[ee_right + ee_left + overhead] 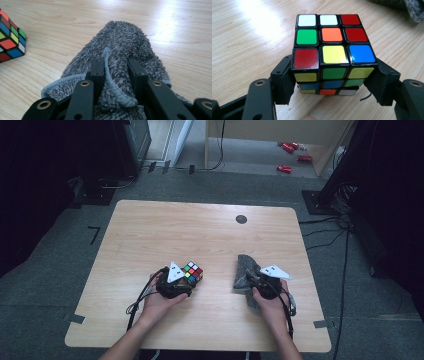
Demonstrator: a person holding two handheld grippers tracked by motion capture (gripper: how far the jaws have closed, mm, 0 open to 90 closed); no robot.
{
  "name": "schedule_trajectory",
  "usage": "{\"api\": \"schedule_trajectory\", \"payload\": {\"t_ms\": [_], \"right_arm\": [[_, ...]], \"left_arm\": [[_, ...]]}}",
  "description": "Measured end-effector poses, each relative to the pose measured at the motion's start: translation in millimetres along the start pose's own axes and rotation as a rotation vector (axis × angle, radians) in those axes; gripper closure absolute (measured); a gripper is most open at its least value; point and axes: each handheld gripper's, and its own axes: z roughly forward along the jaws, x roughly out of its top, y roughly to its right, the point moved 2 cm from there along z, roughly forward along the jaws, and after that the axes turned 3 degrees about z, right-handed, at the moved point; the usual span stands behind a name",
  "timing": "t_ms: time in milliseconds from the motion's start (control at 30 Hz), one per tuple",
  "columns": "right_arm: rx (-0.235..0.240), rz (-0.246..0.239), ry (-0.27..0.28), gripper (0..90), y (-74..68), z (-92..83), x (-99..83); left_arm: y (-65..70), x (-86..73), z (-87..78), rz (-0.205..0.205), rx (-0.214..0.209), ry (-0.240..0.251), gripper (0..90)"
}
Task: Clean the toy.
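Note:
A scrambled Rubik's cube rests on the wooden table left of centre. My left gripper reaches around it from the near side. In the left gripper view the cube sits between the two black jaws of the left gripper, which flank its lower sides with a sliver of gap, so the gripper is open. A grey fuzzy cloth lies right of centre. My right gripper is shut on a raised fold of that cloth, the jaws of the right gripper pinching the hemmed edge. The cube appears at the left edge of the right gripper view.
A small dark round spot marks the table near its far edge. Bare wood stretches across the far half. Red items lie on the floor beyond the table, and cables run along the floor at the right.

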Motion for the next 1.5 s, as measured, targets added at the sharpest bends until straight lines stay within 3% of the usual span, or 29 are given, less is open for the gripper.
{"api": "schedule_trajectory", "payload": {"t_ms": [67, 133, 433, 600, 733, 800, 833, 1000, 1067, 1133, 1167, 1267, 1367, 1500], "right_arm": [[-0.001, 0.001, 0.000, 70.7, 0.6, -0.2, -0.2], [0.000, 0.004, -0.001, 70.6, 0.5, -0.1, -0.5], [0.002, 0.000, -0.005, 70.7, 0.4, 1.5, -1.7], [-0.013, -0.029, -0.008, 70.9, 0.7, 3.8, -2.8], [-0.024, -0.046, -0.015, 71.2, 0.5, 6.6, -4.2], [-0.024, -0.051, -0.016, 71.2, 0.1, 7.5, -4.9], [-0.024, -0.051, -0.016, 71.2, 0.1, 7.8, -5.0], [-0.025, -0.054, -0.019, 71.2, 0.8, 9.8, -5.9], [-0.025, -0.054, -0.019, 71.1, 0.6, 10.8, -6.5], [-0.024, -0.055, -0.019, 70.1, 0.2, 11.4, -6.8], [-0.022, -0.053, -0.019, 68.9, 0.3, 11.5, -6.8], [-0.017, -0.051, -0.017, 65.9, 0.5, 11.5, -6.6], [-0.011, -0.053, -0.016, 64.5, 0.3, 10.8, -5.0], [-0.005, -0.051, -0.014, 67.1, 0.7, 8.7, -2.8]], "left_arm": [[0.0, -1.7, 3.0, 0.001, -0.001, -0.028, 32.3], [-1.7, -2.4, 5.1, -0.023, -0.018, -0.058, 31.5], [-4.3, -1.9, 5.4, -0.041, -0.019, -0.046, 35.2], [-5.3, -2.0, 5.2, -0.061, -0.031, -0.042, 34.5], [-7.9, -2.0, 4.1, -0.096, -0.062, -0.018, 22.2], [-7.7, -2.3, 1.8, -0.090, -0.052, 0.009, 26.2], [-7.3, -2.4, 0.9, -0.085, -0.047, 0.021, 34.3], [-5.4, -1.1, 2.6, -0.058, -0.029, 0.016, 34.9], [-5.6, -1.3, 2.4, -0.064, -0.041, 0.017, 34.8], [-5.6, -1.7, 1.8, -0.061, -0.077, 0.017, 34.3], [-5.0, -1.7, 1.7, -0.057, -0.078, 0.019, 33.1], [-4.0, -1.5, 1.7, -0.066, -0.074, 0.022, 18.3], [-5.7, -1.3, -0.2, -0.083, -0.041, 0.015, 16.3], [-9.7, 1.8, -14.1, -0.100, -0.036, 0.030, 14.6]]}}
